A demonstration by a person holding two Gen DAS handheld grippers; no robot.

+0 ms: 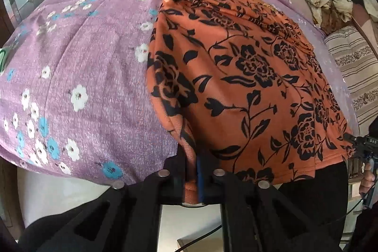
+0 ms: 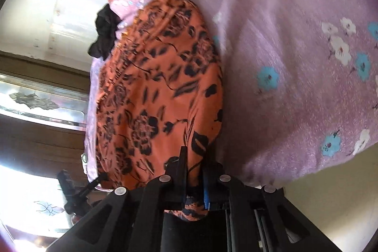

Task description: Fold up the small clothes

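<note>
So from the right wrist cam, the right gripper (image 2: 192,171) is clamped down on a bunched corner of the orange garment with black flowers (image 2: 160,86), and a bit of the cloth pokes out below the jaws. The rest of it lies stretched across the purple floral bedsheet (image 2: 295,67), running away toward a crumpled black cloth (image 2: 105,31) at its far end. Down at lower left the other gripper (image 2: 78,193) is near the garment's other near corner, kinda blurry against a bright patterned glass door (image 2: 35,100).
</note>
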